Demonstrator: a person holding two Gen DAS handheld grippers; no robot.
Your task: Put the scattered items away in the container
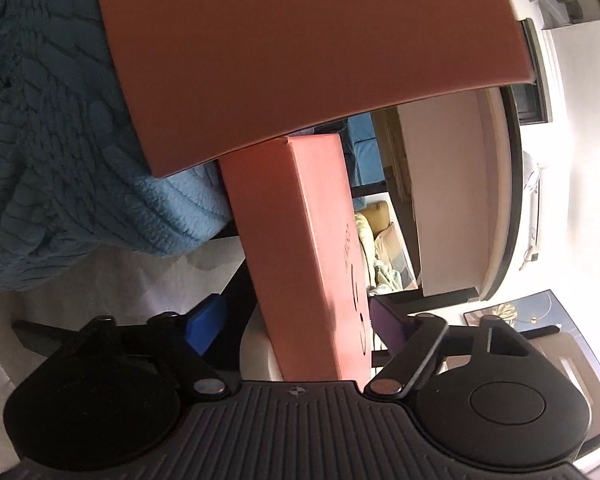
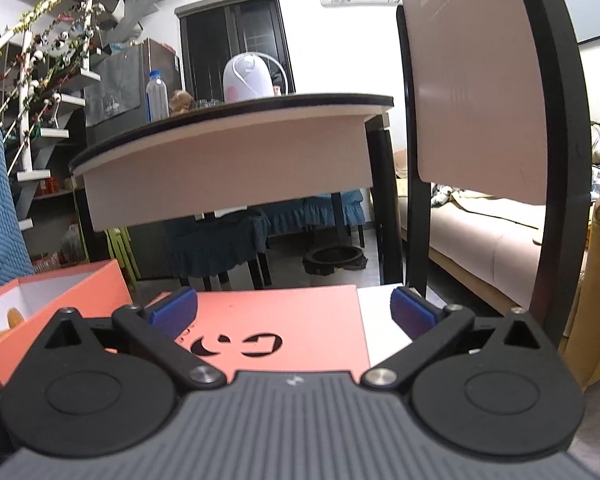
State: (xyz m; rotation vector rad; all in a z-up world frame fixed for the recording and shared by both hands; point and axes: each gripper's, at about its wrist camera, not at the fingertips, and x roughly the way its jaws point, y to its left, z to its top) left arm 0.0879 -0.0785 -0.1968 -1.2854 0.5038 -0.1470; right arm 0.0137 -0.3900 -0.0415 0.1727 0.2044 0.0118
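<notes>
An orange lid [image 2: 300, 312] with a dark cut-out logo lies on a white surface [image 2: 384, 320]. My right gripper [image 2: 294, 312] hovers open just above it, blue pads [image 2: 176, 310] spread wide. To its left stands the open orange box [image 2: 60, 292], with yellow-orange items [image 2: 14, 316] partly showing inside. In the rolled left wrist view, the lid [image 1: 300, 240] runs edge-on between the fingers of my left gripper [image 1: 298, 316]. The purple pad [image 1: 388, 320] is close against the lid, while a dark gap separates the lid from the blue pad [image 1: 206, 320]. The box wall [image 1: 280, 60] fills the top.
A dark-edged dining table [image 2: 228, 160] stands straight ahead, with a bottle and a white appliance on top. A tall chair back [image 2: 480, 100] rises close on the right, and a sofa [image 2: 480, 232] lies beyond it. A blue textured blanket [image 1: 60, 140] hangs beside the box.
</notes>
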